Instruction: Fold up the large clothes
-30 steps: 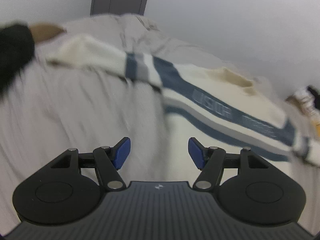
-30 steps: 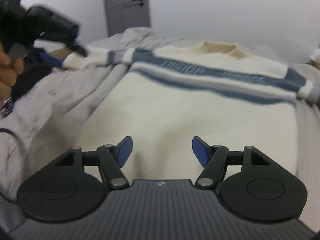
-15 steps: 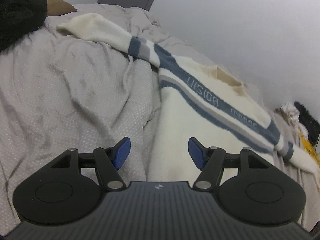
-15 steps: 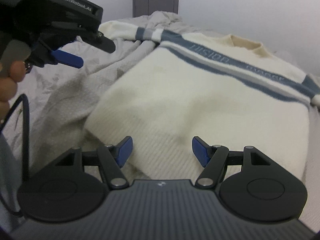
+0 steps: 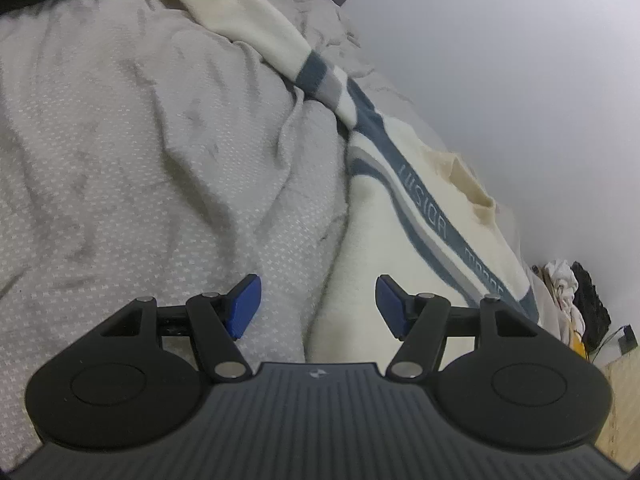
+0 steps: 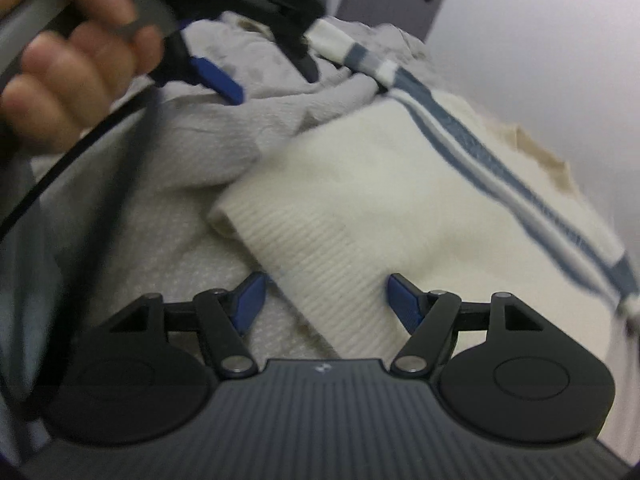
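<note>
Risk: right tool [image 6: 322, 300], jaws spread and just widened, straddles the cream ribbed-knit sweater [image 6: 380, 208] hem; it may pinch grey bedspread [image 5: 140, 160] too. Left tool [image 5: 316, 304] spread, empty.

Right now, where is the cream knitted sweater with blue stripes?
The cream knitted sweater lies spread on the grey bedspread, right of centre in both wrist views, its ribbed hem nearest the grippers.

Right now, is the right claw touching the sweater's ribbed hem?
Cannot tell. In the right wrist view the open right claw straddles the hem, but blur hides any contact.
</note>
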`<state>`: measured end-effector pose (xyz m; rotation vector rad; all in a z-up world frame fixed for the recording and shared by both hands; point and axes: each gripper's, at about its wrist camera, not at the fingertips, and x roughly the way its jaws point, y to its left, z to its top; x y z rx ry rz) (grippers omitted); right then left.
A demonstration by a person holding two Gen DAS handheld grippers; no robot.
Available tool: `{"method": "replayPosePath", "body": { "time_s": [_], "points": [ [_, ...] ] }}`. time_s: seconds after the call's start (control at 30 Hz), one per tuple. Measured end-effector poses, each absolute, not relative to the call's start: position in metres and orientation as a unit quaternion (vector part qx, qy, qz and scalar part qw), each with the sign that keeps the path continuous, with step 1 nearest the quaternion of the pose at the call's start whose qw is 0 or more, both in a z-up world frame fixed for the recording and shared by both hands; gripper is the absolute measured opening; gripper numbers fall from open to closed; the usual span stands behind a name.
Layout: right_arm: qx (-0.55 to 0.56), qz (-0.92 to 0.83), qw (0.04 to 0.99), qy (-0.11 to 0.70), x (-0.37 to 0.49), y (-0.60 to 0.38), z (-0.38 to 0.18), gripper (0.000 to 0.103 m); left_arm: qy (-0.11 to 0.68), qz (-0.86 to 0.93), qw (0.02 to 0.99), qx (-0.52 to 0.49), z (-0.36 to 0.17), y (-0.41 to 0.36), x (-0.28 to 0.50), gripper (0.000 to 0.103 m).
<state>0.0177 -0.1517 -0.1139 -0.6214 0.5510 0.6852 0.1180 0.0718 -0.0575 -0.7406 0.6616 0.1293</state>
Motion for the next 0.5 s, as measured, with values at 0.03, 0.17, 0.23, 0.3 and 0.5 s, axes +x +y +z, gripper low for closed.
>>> {"method": "replayPosePath", "body": {
  "time_s": [0.03, 0.17, 0.23, 0.3, 0.5],
  "points": [
    [-0.31, 0.325, 0.856, 0.255, 0.016, -0.149, -0.116, 0.071, 0.316, 0.063, 0.877, -0.356, -0.058, 0.072, 0.118, 0.068],
    [-0.379, 0.319, 0.843, 0.211, 0.015, -0.136, -0.132, 0.07, 0.313, 0.062, 0.876, -0.362, -0.059, 0.074, 0.118, 0.068],
    [-0.386, 0.318, 0.844, 0.197, 0.016, -0.136, -0.134, 0.06, 0.311, 0.06, 0.875, -0.367, -0.06, 0.075, 0.118, 0.068],
    [-0.378, 0.305, 0.852, 0.197, 0.021, -0.139, -0.129, 0.033, 0.306, 0.055, 0.874, -0.374, -0.059, 0.075, 0.113, 0.068],
    [-0.215, 0.288, 0.904, 0.231, 0.057, -0.176, -0.079, 0.011, 0.299, 0.02, 0.867, -0.398, -0.059, 0.07, 0.111, 0.069]
  ]
}}
